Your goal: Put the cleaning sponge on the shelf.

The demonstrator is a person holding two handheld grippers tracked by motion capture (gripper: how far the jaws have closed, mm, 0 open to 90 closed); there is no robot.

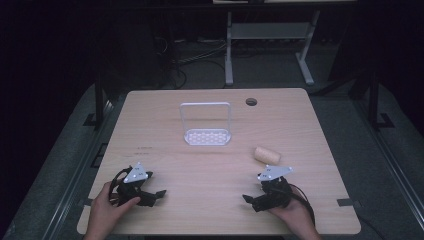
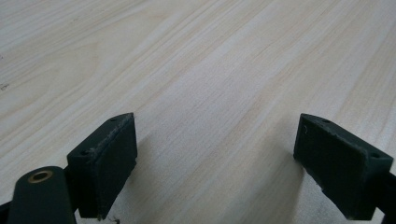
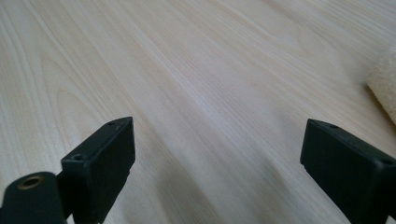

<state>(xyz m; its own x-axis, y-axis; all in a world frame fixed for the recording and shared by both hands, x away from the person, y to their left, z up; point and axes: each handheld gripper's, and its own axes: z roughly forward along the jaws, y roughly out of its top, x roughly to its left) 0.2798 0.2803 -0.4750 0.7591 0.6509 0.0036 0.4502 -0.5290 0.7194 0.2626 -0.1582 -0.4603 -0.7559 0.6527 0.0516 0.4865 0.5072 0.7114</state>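
Observation:
A pale tan cylinder (image 1: 266, 154) lies on its side on the wooden table (image 1: 210, 165), right of centre; its fuzzy edge (image 3: 384, 83) shows at the right of the right gripper view. A white wire rack (image 1: 206, 124) with a perforated base stands upright near the table's middle. My left gripper (image 1: 156, 195) rests low at the front left, held by a hand, jaws wide apart over bare wood (image 2: 215, 140). My right gripper (image 1: 248, 199) sits at the front right, just in front of the cylinder, also open with nothing between its jaws (image 3: 219, 158).
A round cable hole (image 1: 251, 102) sits near the table's far edge. Behind the table stand white desk legs (image 1: 229, 50) and tangled cables on a dark floor. Metal rails run along both sides of the table.

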